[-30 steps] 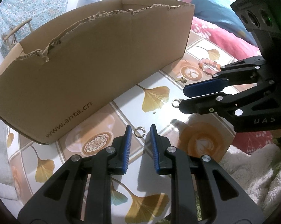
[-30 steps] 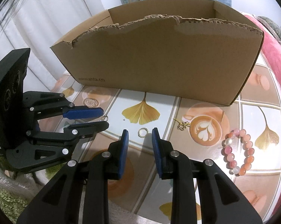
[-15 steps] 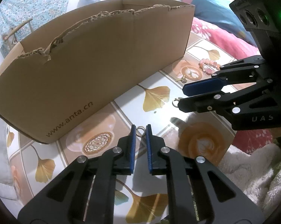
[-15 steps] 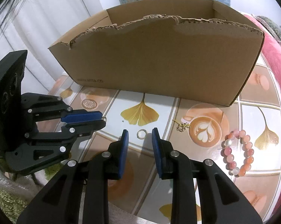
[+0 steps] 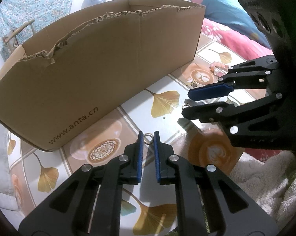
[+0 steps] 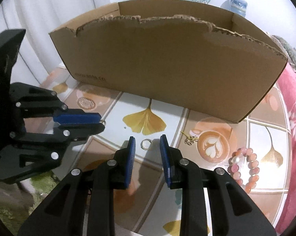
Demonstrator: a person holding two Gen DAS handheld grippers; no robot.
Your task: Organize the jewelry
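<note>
A small silver ring (image 5: 148, 138) sits pinched between the tips of my left gripper (image 5: 148, 137), whose blue pads have closed on it just above the table. From the right wrist view the left gripper (image 6: 100, 122) holds that ring at its tip. A second silver ring (image 6: 146, 144) lies on the table between the open fingers of my right gripper (image 6: 147, 142). A gold chain piece (image 6: 191, 139) and a pink bead bracelet (image 6: 244, 169) lie to the right. The open cardboard box (image 6: 167, 66) stands behind.
The table has a shiny cloth with ginkgo leaf and latte prints (image 6: 145, 122). A pink blanket (image 6: 293, 122) borders the right side. White fleece (image 5: 266, 177) lies by the near right edge. The box's torn front wall (image 5: 88, 74) is close to both grippers.
My left gripper closed from wide open onto the ring. The right gripper edged forward, so the second ring now lies between its open fingers.
</note>
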